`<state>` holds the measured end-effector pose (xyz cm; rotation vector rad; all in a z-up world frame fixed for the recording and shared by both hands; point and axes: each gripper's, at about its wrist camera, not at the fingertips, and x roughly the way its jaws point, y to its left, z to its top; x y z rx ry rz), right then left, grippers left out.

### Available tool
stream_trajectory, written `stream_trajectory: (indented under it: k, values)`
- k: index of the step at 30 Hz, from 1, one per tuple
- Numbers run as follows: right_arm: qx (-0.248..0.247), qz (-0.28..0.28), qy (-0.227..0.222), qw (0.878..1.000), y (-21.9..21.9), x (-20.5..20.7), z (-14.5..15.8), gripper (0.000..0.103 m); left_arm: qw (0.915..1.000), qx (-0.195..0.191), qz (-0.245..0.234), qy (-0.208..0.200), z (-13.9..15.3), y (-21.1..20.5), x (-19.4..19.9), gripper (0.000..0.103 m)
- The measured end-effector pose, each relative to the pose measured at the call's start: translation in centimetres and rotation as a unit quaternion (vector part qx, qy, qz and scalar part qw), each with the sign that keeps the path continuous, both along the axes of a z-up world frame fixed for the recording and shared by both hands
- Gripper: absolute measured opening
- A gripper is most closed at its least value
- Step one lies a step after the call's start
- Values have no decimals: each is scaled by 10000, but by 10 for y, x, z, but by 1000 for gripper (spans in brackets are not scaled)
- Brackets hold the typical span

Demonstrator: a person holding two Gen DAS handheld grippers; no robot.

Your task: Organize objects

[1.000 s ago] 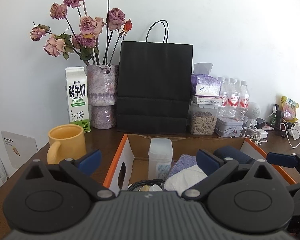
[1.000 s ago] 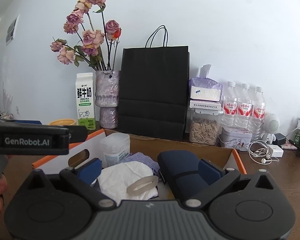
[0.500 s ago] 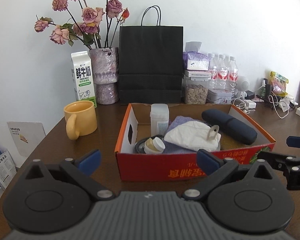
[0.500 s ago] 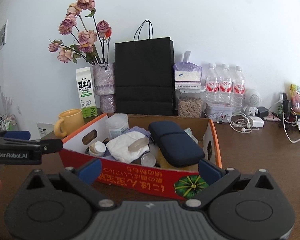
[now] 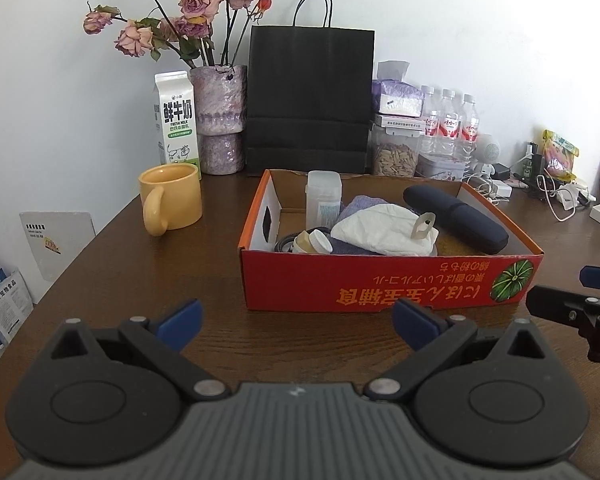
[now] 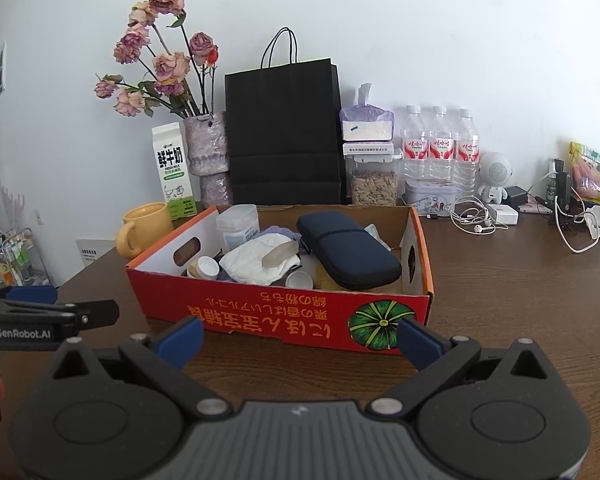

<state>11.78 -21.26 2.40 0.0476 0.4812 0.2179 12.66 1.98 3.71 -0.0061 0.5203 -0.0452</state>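
Note:
A red cardboard box sits on the brown table. It holds a dark blue case, a white cloth, a clear plastic jar, a purple cloth and small white-capped jars. My left gripper is open and empty, in front of the box. My right gripper is open and empty, in front of the box's right half.
A yellow mug stands left of the box. Along the wall stand a milk carton, a vase of roses, a black paper bag, containers, water bottles and cables.
Both grippers have pulled back from over the box toward the table's front edge; the box's red front wall now shows in full. Both stay open and empty.

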Motion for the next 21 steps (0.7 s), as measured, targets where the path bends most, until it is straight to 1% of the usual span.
stream_trajectory:
  k: [21]
  values:
    - [3,10,-16,10000,0,-5,3,103,10000,-14,-32,-26,2,-2,-7,103]
